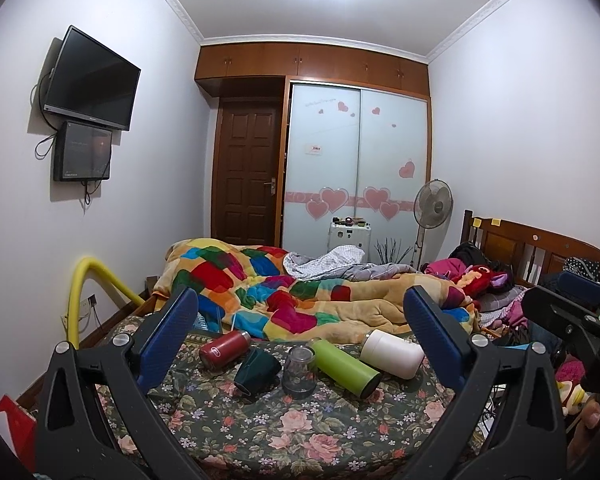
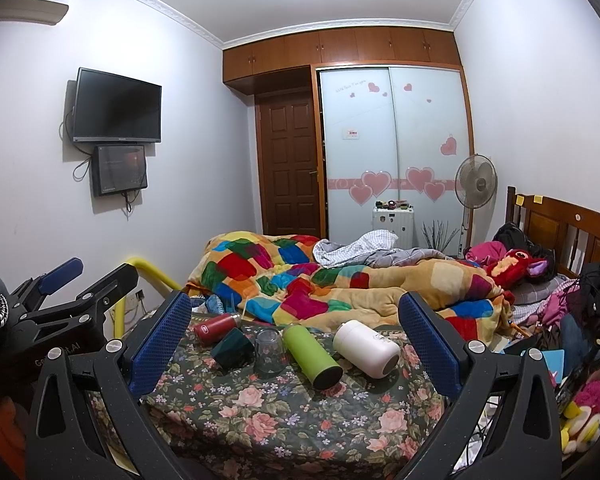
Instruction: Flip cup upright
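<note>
On the floral bedspread (image 1: pixel 260 432) lie a red flask (image 1: pixel 224 348), a dark green cup (image 1: pixel 256 370) on its side, a clear glass cup (image 1: pixel 299 370) standing upside down, a green bottle (image 1: pixel 346 366) and a white flask (image 1: pixel 392 354), all lying down. The same row shows in the right wrist view: red flask (image 2: pixel 216 326), dark green cup (image 2: pixel 233 349), glass cup (image 2: pixel 269 351), green bottle (image 2: pixel 312 356), white flask (image 2: pixel 366 348). My left gripper (image 1: pixel 300 312) is open and empty, held short of the row. My right gripper (image 2: pixel 296 316) is open and empty too.
A patchwork quilt (image 1: pixel 300 292) is heaped behind the cups. A yellow rail (image 1: pixel 84 292) stands at the left bed edge. Clothes and toys (image 1: pixel 488 280) pile up at the right by the wooden headboard (image 1: pixel 540 248). The other gripper (image 2: pixel 60 300) shows left in the right wrist view.
</note>
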Demonstrator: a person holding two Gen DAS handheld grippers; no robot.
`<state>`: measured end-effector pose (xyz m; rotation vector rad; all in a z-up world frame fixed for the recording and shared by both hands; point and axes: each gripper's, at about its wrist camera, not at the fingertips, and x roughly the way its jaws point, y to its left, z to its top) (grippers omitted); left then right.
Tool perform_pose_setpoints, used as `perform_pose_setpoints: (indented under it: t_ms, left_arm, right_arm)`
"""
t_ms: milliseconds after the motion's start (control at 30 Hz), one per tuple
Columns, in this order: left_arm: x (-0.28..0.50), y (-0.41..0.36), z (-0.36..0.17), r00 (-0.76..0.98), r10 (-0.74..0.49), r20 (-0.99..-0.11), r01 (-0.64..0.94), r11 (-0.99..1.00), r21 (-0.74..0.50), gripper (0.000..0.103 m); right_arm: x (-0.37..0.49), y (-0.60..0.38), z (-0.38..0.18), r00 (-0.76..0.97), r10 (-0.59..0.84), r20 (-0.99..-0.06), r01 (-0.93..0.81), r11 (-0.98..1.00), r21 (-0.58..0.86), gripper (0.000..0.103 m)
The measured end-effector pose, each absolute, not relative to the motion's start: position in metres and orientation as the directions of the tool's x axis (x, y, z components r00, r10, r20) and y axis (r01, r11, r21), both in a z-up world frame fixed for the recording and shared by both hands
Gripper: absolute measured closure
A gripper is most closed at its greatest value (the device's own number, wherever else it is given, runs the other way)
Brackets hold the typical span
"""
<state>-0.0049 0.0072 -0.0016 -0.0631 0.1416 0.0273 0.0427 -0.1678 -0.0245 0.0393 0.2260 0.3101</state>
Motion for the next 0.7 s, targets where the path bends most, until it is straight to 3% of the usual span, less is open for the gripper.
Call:
perform_pose_setpoints:
  t_ms: [700]
  left_arm:
    - [-0.0015,0.0049,-0.0028,0.988,0.007,-0.153,-0.016,0.998,-0.06,0.0]
  right_arm:
    - [0.0449,-0.1696,-0.027,0.927,0.303,-0.222,-0.294,0.953,0.072,0.0]
